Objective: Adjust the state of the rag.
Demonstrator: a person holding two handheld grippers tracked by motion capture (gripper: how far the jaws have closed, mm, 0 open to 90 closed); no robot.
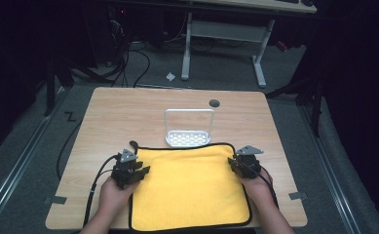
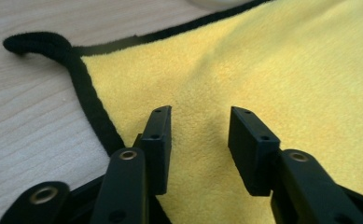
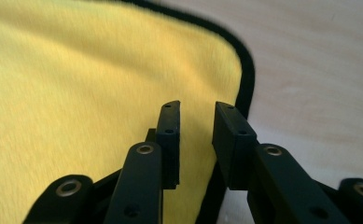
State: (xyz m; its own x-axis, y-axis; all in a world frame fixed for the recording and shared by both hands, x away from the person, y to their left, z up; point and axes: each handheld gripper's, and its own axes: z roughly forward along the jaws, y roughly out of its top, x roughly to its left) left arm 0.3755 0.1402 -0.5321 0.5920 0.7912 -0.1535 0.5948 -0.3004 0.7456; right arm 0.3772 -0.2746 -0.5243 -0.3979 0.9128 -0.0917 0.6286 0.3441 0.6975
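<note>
Yellow cloth (image 1: 189,190) with black edging spread flat on the near half of a wooden table (image 1: 128,107), its near edge at the table's front. Left gripper (image 1: 139,171) over the cloth's left edge near the far-left corner, held in the left hand (image 1: 114,192), jaws apart with a clear gap and nothing between them; in the left gripper view, jaws just above yellow pile (image 2: 263,70), black hem (image 2: 93,109) running down their left side and a small black loop (image 2: 32,44) curling off the corner onto bare wood. Right gripper (image 1: 236,163) at the cloth's right edge near the far-right corner, held in the right hand (image 1: 257,187), jaws parted by a narrower gap, gripping nothing; in the right gripper view, jaws low over the hem (image 3: 248,79), rounded corner just ahead, wood (image 3: 319,84) to the right. White rack (image 1: 189,127) with a perforated base upright just beyond the cloth's far edge, mid-table. Dark round grommet (image 1: 214,103) in the tabletop farther back. Cables (image 1: 92,187) trailing from the left gripper toward the table's near-left edge
</note>
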